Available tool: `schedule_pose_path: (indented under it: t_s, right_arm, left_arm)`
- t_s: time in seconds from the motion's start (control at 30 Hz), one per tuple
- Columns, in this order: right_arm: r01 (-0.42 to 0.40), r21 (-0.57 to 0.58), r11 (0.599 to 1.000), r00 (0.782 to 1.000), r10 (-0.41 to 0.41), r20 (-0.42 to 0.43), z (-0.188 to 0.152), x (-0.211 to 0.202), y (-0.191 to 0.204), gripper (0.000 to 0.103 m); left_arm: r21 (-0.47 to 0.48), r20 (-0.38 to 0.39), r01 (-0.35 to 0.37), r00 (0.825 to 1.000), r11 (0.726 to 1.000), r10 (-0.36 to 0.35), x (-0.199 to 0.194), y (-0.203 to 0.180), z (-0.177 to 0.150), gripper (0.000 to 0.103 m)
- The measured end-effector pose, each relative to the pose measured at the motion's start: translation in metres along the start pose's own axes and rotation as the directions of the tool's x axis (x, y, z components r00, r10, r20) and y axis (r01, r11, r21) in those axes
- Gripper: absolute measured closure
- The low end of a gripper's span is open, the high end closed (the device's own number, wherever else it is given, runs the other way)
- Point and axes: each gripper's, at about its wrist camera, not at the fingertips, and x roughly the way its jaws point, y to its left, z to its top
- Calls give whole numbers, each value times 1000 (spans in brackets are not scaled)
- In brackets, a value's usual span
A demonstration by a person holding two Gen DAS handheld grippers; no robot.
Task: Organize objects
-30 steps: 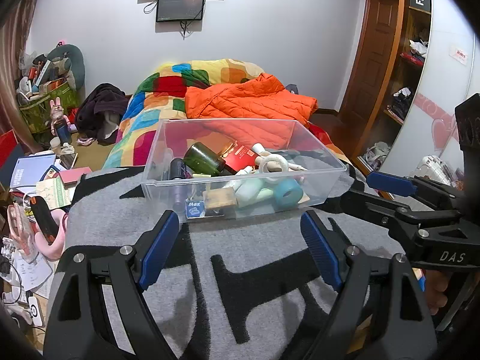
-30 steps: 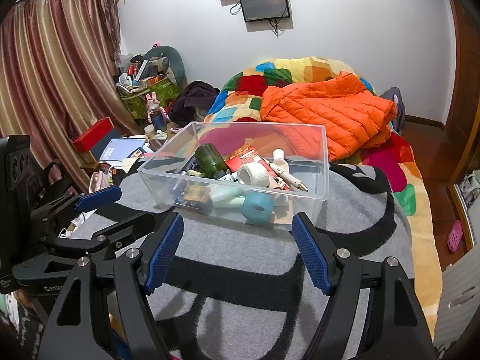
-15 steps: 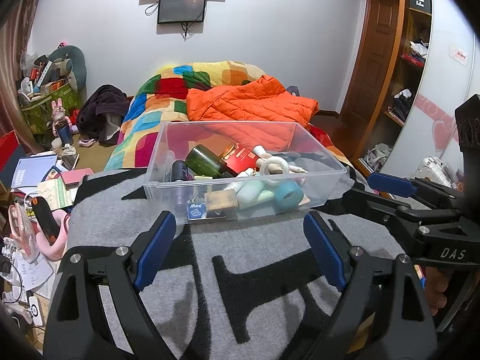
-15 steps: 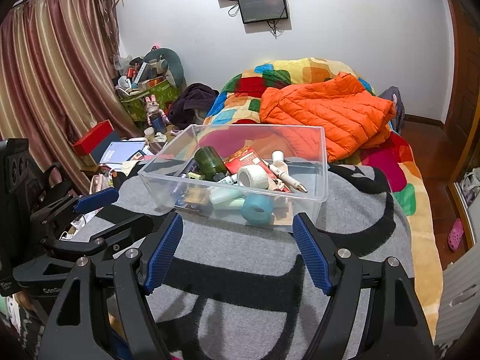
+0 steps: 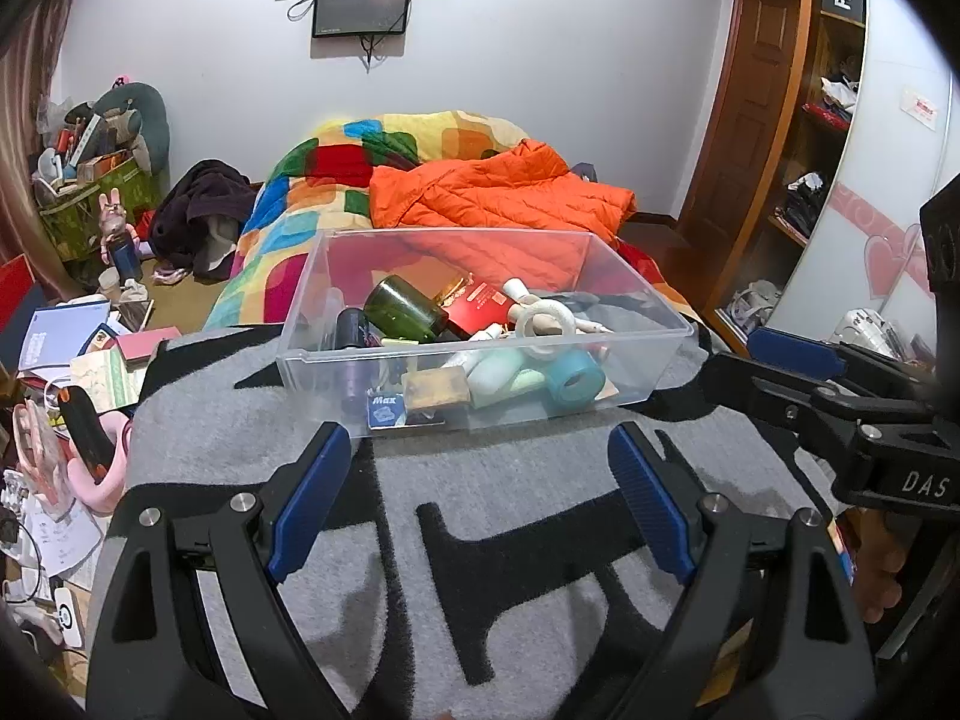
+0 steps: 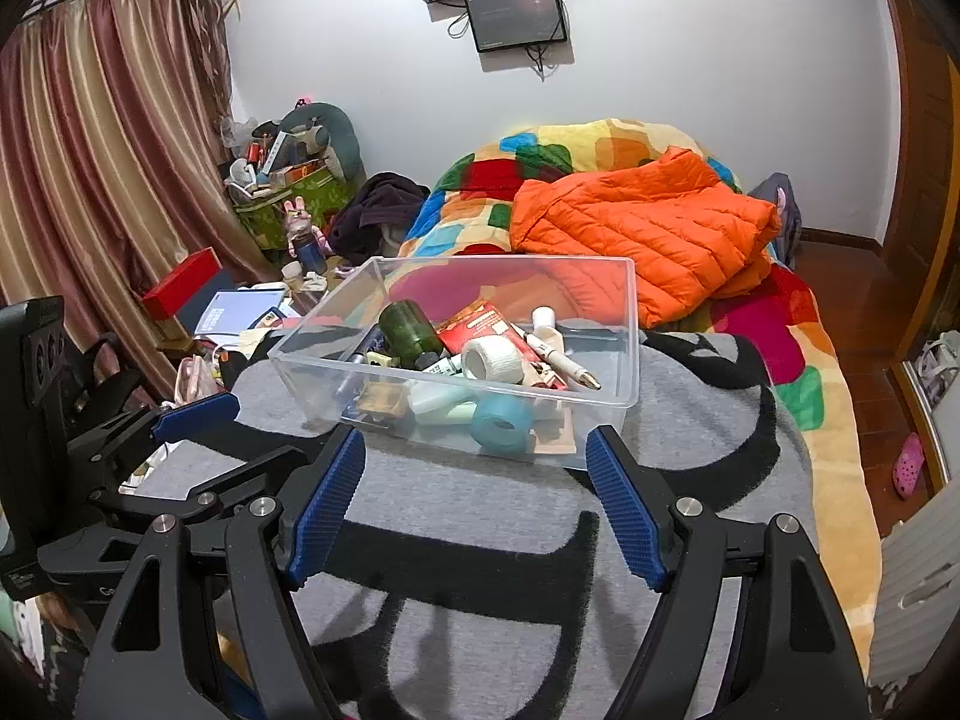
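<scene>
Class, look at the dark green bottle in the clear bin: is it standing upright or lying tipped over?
Tipped over. The green bottle lies on its side among the clutter in the clear bin, its round base facing the cameras.

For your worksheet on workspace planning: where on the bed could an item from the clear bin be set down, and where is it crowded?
Free: the grey blanket between the clear bin and both open grippers, left gripper and right gripper; also the strip right of the bin. Crowded: inside the bin, and behind it the orange jacket.
</scene>
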Motion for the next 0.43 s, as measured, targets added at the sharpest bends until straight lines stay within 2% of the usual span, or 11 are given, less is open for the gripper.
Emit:
schedule_pose_path:
  t_s: [0.13,0.27,0.43]
  right_arm:
    - [-1,9,1000,1000,1,-1,1,-1,-4,29]
    - [2,19,1000,1000,-2,3,0,-1,-6,23]
    - [3,22,1000,1000,-3,2,-1,-1,-7,23]
  left_arm:
    - [-8,-9,12,1000,1000,-12,2,1,0,15]
    - [-3,-3,11,1000,1000,-11,1,0,-1,15]
    - [-2,-1,11,1000,1000,-11,1,-1,0,14]
